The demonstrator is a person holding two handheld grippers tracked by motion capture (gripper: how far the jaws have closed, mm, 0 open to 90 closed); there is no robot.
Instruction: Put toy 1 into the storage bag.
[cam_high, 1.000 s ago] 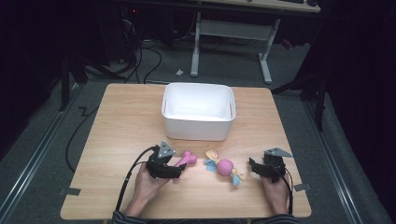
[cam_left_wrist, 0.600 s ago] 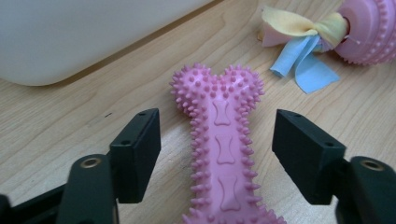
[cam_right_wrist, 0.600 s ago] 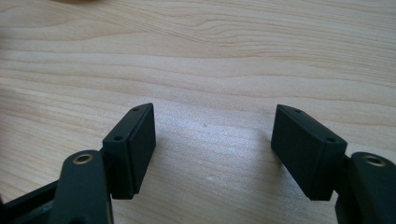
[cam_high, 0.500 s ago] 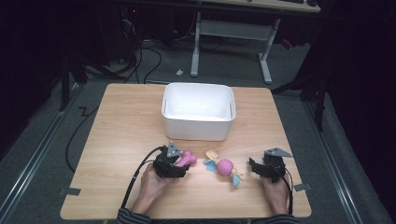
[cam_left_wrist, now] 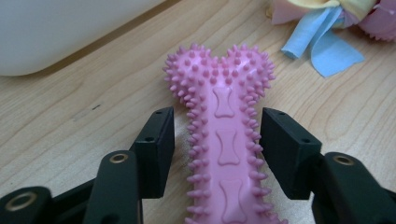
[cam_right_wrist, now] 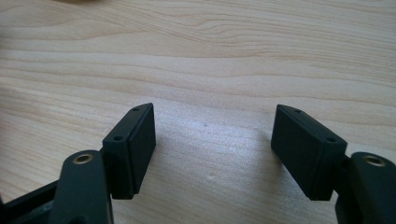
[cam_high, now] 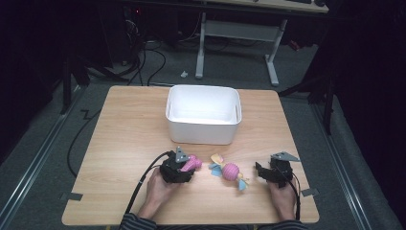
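Counting one pink bone toy (cam_left_wrist: 224, 140), one ribbon ball (cam_high: 231, 171), one white bin (cam_high: 203, 115).

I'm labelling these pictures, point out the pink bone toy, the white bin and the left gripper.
pink bone toy (cam_left_wrist: 224, 135), left gripper view, middle of shaft
white bin (cam_high: 203, 132), high view, front wall
left gripper (cam_left_wrist: 217, 149), left gripper view, between its fingertips

Pink rubber bone chew toy (cam_left_wrist: 224, 140), studded along its edges with small nubs and stamped down its flat middle with little bone shapes. Lying flat on the wooden table (cam_high: 124, 143), lobed end pointing toward the white bin (cam_high: 203, 115), near its front wall but apart from it. Shaft set between two black jaws, a slim gap showing on either side.
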